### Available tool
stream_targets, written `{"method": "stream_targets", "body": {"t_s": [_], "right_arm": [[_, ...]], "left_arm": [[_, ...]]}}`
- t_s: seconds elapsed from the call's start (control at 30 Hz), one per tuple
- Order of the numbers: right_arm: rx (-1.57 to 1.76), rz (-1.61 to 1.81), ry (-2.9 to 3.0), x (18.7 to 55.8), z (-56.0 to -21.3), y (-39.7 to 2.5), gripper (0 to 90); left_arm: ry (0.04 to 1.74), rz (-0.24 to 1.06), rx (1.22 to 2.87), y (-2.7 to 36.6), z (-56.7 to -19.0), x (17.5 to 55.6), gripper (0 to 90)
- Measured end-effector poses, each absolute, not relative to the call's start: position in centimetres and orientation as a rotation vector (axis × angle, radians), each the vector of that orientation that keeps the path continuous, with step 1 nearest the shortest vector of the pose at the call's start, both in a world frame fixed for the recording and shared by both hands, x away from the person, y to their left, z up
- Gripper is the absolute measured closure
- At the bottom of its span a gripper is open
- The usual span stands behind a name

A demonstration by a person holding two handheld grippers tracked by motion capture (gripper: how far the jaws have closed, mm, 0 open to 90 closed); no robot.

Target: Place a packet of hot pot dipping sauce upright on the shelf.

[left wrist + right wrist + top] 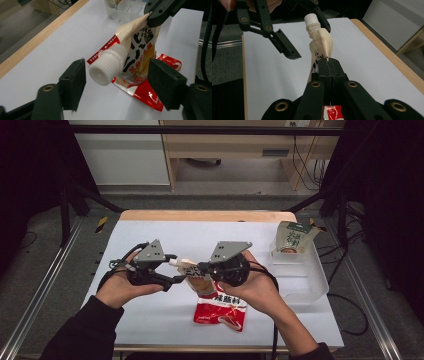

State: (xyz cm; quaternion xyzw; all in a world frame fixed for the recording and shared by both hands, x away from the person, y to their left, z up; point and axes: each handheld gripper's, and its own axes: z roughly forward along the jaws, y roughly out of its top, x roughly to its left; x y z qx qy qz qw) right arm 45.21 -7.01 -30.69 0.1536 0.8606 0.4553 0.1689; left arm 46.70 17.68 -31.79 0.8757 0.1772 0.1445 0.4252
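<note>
Above the surface (150,232), right claw (200,268) pinches the pouch (196,279); left claw (176,267) gapes wide around its cap (106,67).

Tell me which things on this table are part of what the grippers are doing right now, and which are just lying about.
In the job:
spouted pouch, pinched by the right gripper
white cap, between the open jaws of the left gripper

Lying about:
red packet
clear bin
green-topped pouch standing in the bin
</note>
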Motion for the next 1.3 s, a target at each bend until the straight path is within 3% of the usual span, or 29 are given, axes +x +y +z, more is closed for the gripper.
{"method": "stream_targets", "body": {"t_s": [0.4,0.63,1.3], "right_arm": [[0.432,1.317,2.459,44.98,-31.1,-6.67,90.0],[0.444,1.322,2.456,45.08,-31.19,-6.71,90.0],[0.465,1.331,2.451,45.25,-31.26,-7.17,90.0]], "left_arm": [[0.386,0.373,2.211,17.27,-31.79,47.14,51.5],[0.381,0.314,2.183,17.42,-31.64,47.31,67.2],[0.408,0.285,2.189,17.51,-32.2,47.69,65.1]]}}
